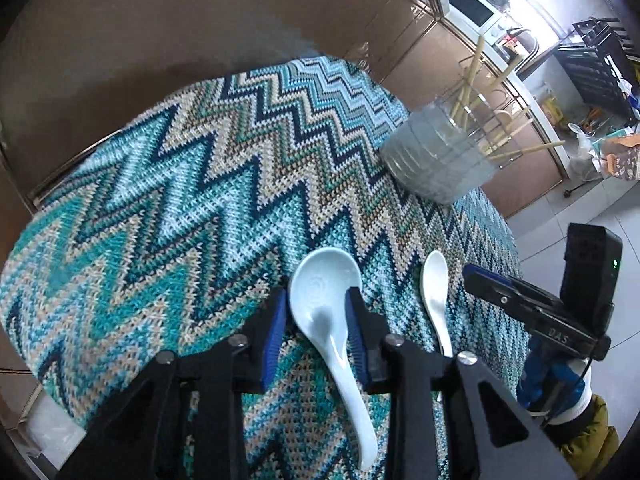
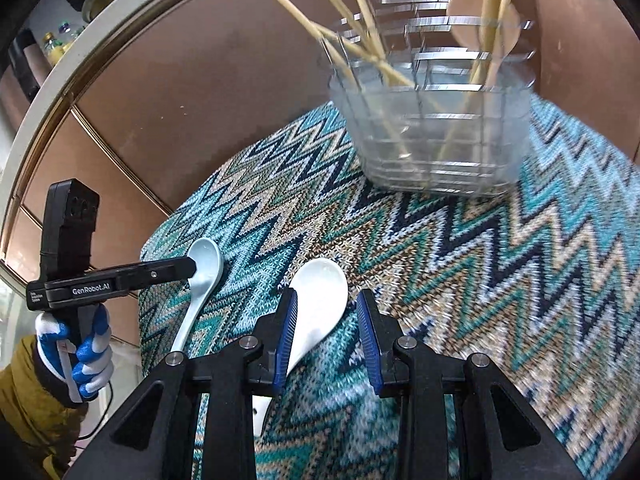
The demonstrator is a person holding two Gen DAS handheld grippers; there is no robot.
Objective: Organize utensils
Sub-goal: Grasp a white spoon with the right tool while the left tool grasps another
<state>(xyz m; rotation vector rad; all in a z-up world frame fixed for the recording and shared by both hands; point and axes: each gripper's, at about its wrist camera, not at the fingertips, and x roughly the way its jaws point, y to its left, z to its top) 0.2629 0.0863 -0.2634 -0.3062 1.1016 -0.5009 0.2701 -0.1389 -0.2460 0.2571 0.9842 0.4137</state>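
Note:
Two ceramic soup spoons lie on the zigzag knitted cloth [image 1: 180, 200]. My left gripper [image 1: 318, 312] straddles the pale blue spoon [image 1: 328, 312]; its blue pads touch or nearly touch the bowl's sides. In the right wrist view this spoon [image 2: 204, 276] lies under the left gripper's tip. My right gripper [image 2: 328, 312] is open around the white spoon [image 2: 316, 308], which lies between its fingers with a gap on the right. The white spoon also shows in the left wrist view [image 1: 436, 296]. A clear plastic holder [image 2: 432, 128] with wooden chopsticks and a wooden spoon stands further back.
The clear holder [image 1: 436, 156] stands at the cloth's far right edge in the left wrist view. Brown cabinets [image 2: 200, 80] run behind the table. A microwave [image 1: 474, 4] and a black rack [image 1: 596, 64] stand in the background.

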